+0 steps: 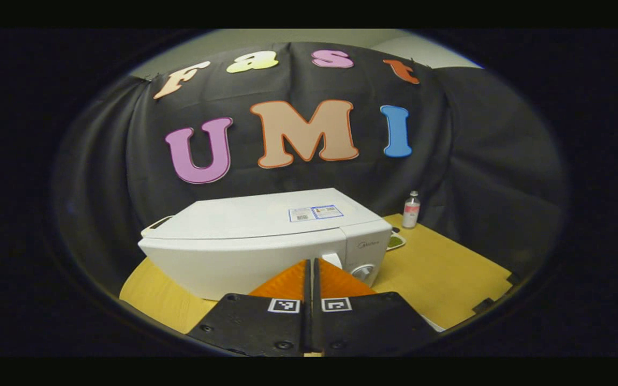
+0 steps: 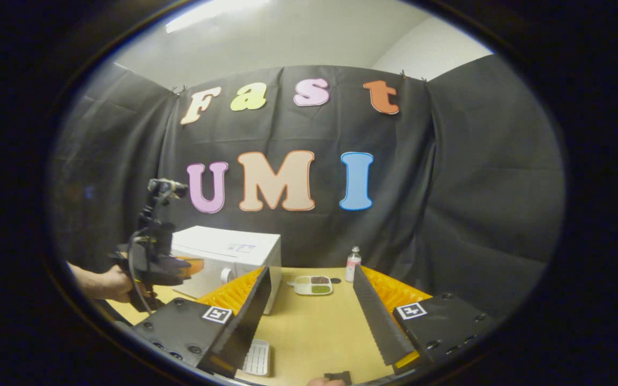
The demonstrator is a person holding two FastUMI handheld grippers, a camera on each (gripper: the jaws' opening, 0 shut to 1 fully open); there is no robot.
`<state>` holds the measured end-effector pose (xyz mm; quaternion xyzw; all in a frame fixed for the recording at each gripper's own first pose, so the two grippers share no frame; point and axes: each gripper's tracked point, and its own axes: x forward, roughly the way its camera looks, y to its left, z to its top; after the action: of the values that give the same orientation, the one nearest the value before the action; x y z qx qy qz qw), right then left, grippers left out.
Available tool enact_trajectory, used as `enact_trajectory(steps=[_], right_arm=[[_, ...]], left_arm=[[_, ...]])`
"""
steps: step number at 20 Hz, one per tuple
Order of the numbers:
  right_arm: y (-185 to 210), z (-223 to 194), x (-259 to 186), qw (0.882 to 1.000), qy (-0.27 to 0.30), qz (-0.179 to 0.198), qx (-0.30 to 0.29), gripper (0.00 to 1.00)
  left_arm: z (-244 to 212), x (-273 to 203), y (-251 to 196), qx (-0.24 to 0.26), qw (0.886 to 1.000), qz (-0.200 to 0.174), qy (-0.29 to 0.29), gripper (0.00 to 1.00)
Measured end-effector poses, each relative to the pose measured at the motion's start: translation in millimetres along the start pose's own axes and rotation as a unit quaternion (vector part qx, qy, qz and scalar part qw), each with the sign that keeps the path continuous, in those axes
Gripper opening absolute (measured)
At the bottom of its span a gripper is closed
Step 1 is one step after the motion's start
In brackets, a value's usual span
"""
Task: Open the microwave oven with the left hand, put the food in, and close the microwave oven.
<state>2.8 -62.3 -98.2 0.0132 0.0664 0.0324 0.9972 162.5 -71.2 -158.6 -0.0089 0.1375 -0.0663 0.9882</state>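
I see black cloth (image 2: 448, 177) draped around the booth as its wall, creased in folds. Above it, a pale room wall (image 2: 287, 43) carries a bright strip of light (image 2: 212, 13). A yellow-brown tabletop (image 2: 314, 332) sits below.

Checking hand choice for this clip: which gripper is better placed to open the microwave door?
Left. The left gripper, shut, hovers right at the closed microwave front. The right gripper is open, farther back, aimed at the food tray.
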Motion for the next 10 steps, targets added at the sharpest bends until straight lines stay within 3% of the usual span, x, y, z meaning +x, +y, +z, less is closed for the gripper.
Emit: enact_trajectory(steps=[10], right_arm=[[32, 15, 27, 1.0, -0.005, 0.026, -0.005, 0.94]], left_arm=[[72, -106, 50, -0.052, 0.996, 0.042, -0.051, 0.0]])
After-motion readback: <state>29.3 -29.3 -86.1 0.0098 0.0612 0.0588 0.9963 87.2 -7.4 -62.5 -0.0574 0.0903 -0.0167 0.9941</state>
